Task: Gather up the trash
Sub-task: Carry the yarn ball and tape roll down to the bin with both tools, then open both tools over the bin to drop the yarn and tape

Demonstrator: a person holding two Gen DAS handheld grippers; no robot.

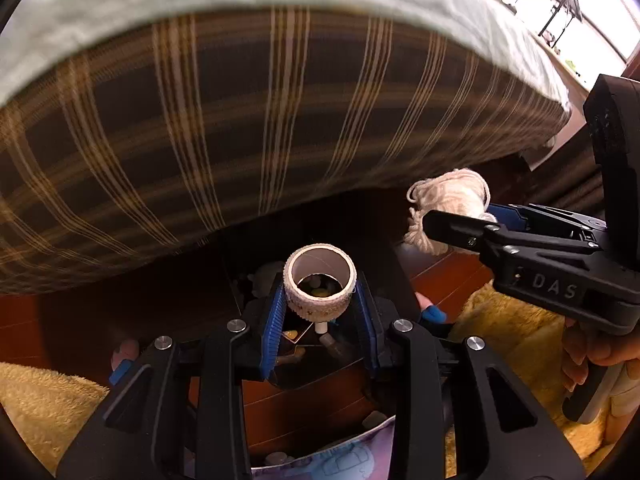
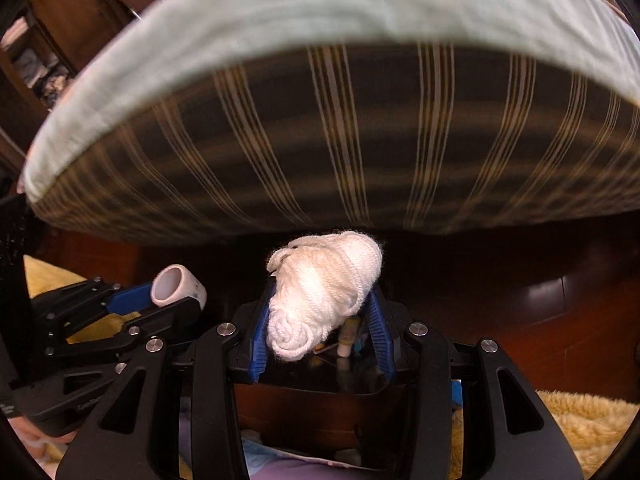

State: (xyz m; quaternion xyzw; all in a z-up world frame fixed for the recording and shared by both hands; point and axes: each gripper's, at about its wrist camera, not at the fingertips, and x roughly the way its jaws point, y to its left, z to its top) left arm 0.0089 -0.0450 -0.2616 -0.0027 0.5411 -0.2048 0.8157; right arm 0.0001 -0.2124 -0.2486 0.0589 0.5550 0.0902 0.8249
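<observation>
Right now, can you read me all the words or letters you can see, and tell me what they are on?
"DAS" in pale letters on the black body of the right gripper, seen from the left wrist view.
Small raised lettering on the body of the left gripper, in the right wrist view: too small and blurred to read.
The tape roll has tiny printed marks, too small to read.
No text on the yarn ball.

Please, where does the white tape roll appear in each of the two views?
Left wrist view: white tape roll, lower centre, between the left tool's blue pads.
Right wrist view: same roll, lower left, beside the white yarn bundle.
Shared landmark: striped brown mattress side.
</observation>
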